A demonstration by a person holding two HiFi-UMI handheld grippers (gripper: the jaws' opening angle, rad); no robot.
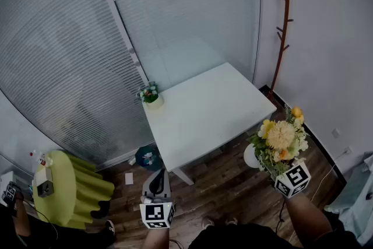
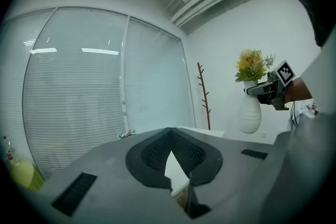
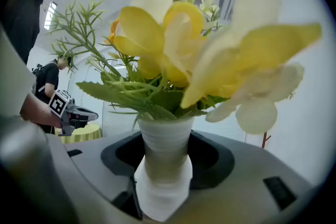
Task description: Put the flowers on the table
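The right gripper (image 1: 270, 168) squeezes the neck of one white vase (image 3: 164, 150). The vase stands straight up in the air, with its yellow flowers (image 1: 280, 136) on top, beside the one white table (image 1: 204, 116). One small flower pot (image 1: 151, 95) sits on the table's corner. The left gripper (image 1: 157, 178) is closed and empty.

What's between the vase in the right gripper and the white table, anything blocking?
Nothing visible. The right gripper holds the vase of flowers beside the table, past its near right edge, with open air between. Its top is mostly bare; only a small flower pot sits at its far left corner.
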